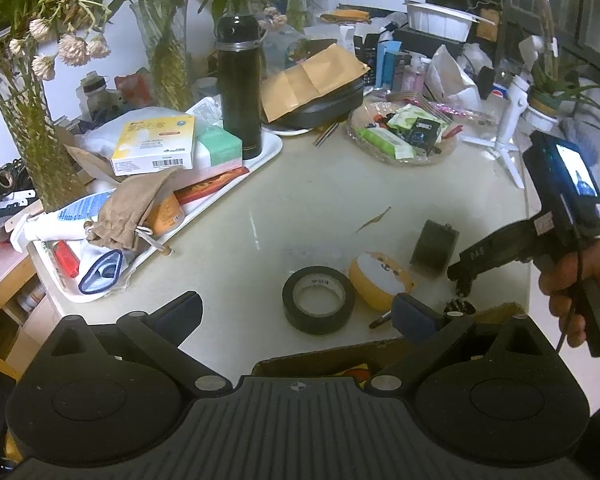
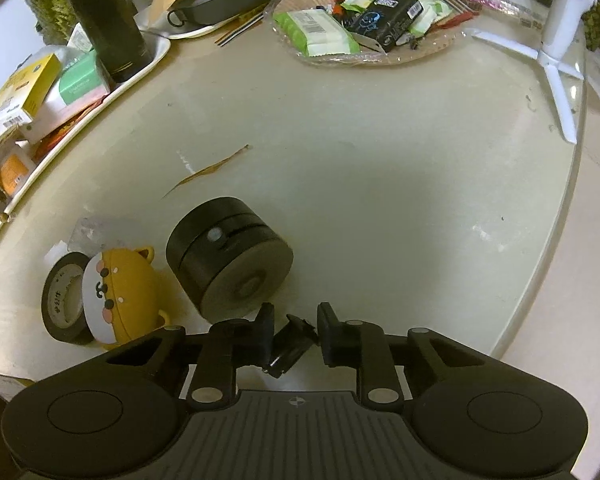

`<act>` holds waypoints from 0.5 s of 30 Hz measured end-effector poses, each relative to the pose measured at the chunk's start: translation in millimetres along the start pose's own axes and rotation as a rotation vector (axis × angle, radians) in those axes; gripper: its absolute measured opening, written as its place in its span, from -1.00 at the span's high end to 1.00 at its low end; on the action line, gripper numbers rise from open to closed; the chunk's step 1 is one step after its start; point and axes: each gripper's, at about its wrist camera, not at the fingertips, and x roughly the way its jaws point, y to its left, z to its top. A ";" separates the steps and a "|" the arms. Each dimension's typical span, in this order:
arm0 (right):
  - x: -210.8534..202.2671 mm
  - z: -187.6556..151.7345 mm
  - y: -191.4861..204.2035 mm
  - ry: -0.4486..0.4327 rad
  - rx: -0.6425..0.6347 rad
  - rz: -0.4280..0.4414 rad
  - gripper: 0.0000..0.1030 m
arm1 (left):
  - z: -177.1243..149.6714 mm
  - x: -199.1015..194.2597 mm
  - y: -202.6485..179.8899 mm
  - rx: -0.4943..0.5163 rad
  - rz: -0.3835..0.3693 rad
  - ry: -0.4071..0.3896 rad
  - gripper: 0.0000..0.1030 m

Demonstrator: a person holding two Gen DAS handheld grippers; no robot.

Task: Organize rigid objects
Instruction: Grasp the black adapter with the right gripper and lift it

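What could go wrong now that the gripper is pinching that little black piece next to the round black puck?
The small black piece sits tilted between the fingers of the right gripper, so it may twist or slip out when lifted. The black puck lies on its side close beside one finger; a nudge might set it rolling towards the yellow bear case.

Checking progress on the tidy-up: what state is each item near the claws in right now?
Right claw: shut on small black clip.
Left claw: open, empty.
Black tape roll: lying flat on the table.
Black cylinder: tipped on its side.
Yellow cartoon case: closed, leaning against the tape roll.
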 end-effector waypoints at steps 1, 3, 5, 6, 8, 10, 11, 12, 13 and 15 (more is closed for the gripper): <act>-0.1 -0.6 1.1 -0.003 -0.007 -0.004 0.50 | -0.1 0.3 -0.3 -0.004 0.000 0.000 -1.00; -0.1 -1.1 2.8 -0.006 -0.019 -0.012 0.51 | -0.2 1.0 0.9 -0.013 -0.002 0.001 -1.00; -0.8 -1.0 3.0 -0.001 -0.022 -0.020 0.51 | -0.8 2.1 1.6 -0.018 -0.003 0.004 -1.00; -1.1 -0.7 2.3 0.000 -0.018 -0.026 0.51 | -1.2 2.1 2.3 -0.021 -0.003 0.004 -1.00; -1.3 0.6 -0.6 0.008 -0.002 -0.032 0.49 | -1.6 2.1 3.6 -0.026 -0.003 0.005 -1.00; -2.9 2.3 -5.3 0.008 0.028 -0.038 0.48 | -1.8 2.0 4.8 -0.034 -0.003 0.006 -1.00; -3.5 2.9 -7.3 0.008 0.040 -0.039 0.45 | -1.7 2.2 5.4 -0.039 -0.004 0.008 -1.00; -3.7 3.5 -9.1 0.012 0.050 -0.037 0.44 | -1.5 2.4 5.9 -0.043 -0.005 0.009 -1.00; -3.9 3.7 -11.0 0.017 0.064 -0.032 0.42 | -1.3 2.5 6.1 -0.046 -0.007 0.011 -1.00; -2.9 3.4 -13.8 0.030 0.089 -0.024 0.42 | -1.3 2.6 6.2 -0.049 -0.012 0.012 -1.00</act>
